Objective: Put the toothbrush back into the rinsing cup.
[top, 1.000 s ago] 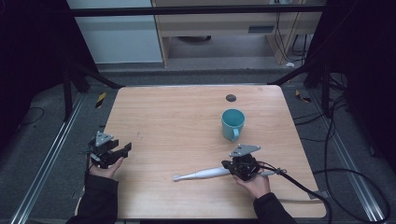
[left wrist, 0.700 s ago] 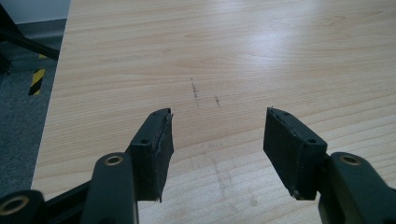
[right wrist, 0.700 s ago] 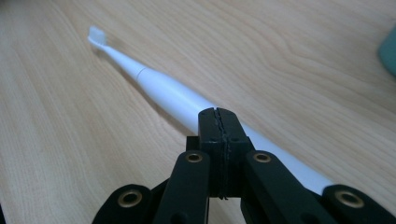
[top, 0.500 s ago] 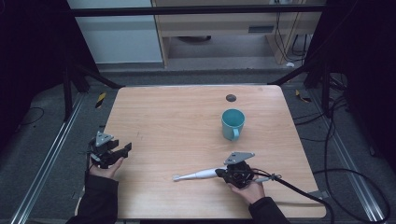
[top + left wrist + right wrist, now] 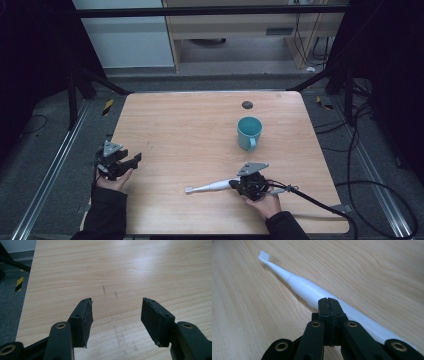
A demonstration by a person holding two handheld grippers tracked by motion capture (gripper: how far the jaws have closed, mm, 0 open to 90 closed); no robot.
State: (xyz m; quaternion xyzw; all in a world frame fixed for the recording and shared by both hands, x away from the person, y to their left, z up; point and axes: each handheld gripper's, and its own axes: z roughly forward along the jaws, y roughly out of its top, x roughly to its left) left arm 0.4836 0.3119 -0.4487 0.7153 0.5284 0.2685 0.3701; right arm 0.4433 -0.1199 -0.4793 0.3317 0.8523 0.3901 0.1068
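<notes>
The toothbrush [image 5: 210,187] lies flat on the surface [image 5: 190,135], near its front edge and right of the middle. We see its long axis run almost across the surface, tilted slightly: the small brush head points to the left and a little toward the person, and the thick handle end sits to the right, under the right claw [image 5: 239,186]. In the right gripper view the white toothbrush [image 5: 312,291] runs diagonally, bristles at the upper left, handle passing beside and behind the right claw [image 5: 329,305] toward the lower right.

That claw's jaws stand pressed together, pad against pad, with nothing between them; the toothbrush lies just beside them. Whether the jaws touch the handle we cannot tell, since they cover that stretch of it. The handle's far end is cut off at the lower right edge of the right gripper view, and in the high view it is hidden beneath the gripper body and the right hand [image 5: 262,202].

The left claw [image 5: 131,161] rests at the left edge of the surface, well apart from the toothbrush, held in the left hand [image 5: 114,181]. In the left gripper view we see the left claw [image 5: 116,312] with its jaws wide apart and bare wood between them, marked by a few faint scuffs.

The high view adds what the gripper views leave out: a teal mug [image 5: 249,132] standing upright beyond the toothbrush, handle toward the person, and a small dark round spot [image 5: 247,105] farther back. The bristles, a mere blur from above, show as a pale tuft in the right gripper view.
</notes>
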